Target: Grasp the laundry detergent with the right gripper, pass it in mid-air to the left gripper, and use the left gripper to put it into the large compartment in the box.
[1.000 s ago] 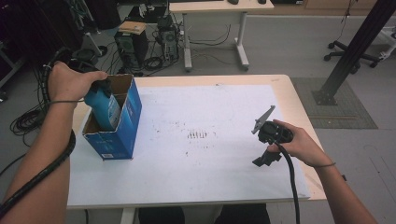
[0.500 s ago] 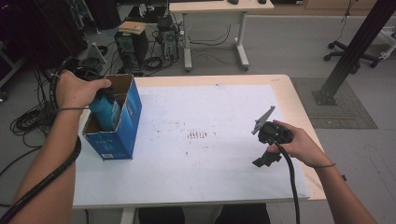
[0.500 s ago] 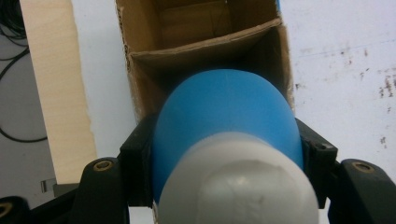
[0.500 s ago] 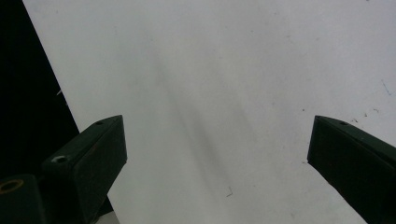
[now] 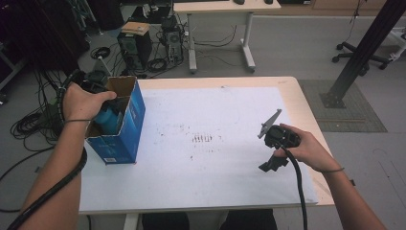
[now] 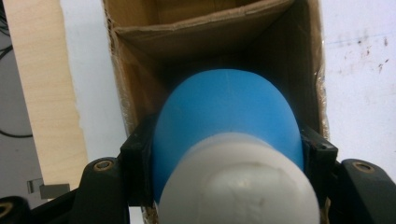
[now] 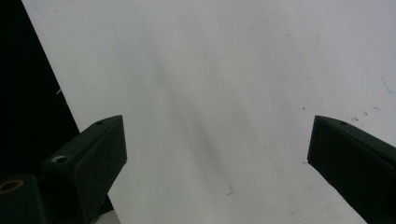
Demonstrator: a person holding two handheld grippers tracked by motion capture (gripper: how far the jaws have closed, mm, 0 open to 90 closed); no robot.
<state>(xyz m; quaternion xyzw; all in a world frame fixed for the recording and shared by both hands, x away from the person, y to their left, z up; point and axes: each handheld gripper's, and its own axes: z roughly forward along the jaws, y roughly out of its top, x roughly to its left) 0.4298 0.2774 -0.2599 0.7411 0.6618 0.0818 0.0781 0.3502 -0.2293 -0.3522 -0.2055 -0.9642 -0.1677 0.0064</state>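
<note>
A blue bottle with a white cap sits between the jaws of my left gripper, which is shut on its sides. The bottle hangs partly inside an open blue cardboard box at the left edge of the table. A hand covers most of the left gripper in the high view. At the right side of the table my right gripper is held just above the white surface, jaws wide open with nothing between them.
The white table top has a patch of small dark marks in the middle. A brown inner flap crosses the box's far end. Desks, computer cases and cables stand on the floor behind.
My left gripper has sunk with the blue bottle, which now sits deeper in the box. The right gripper has stayed where it was.
</note>
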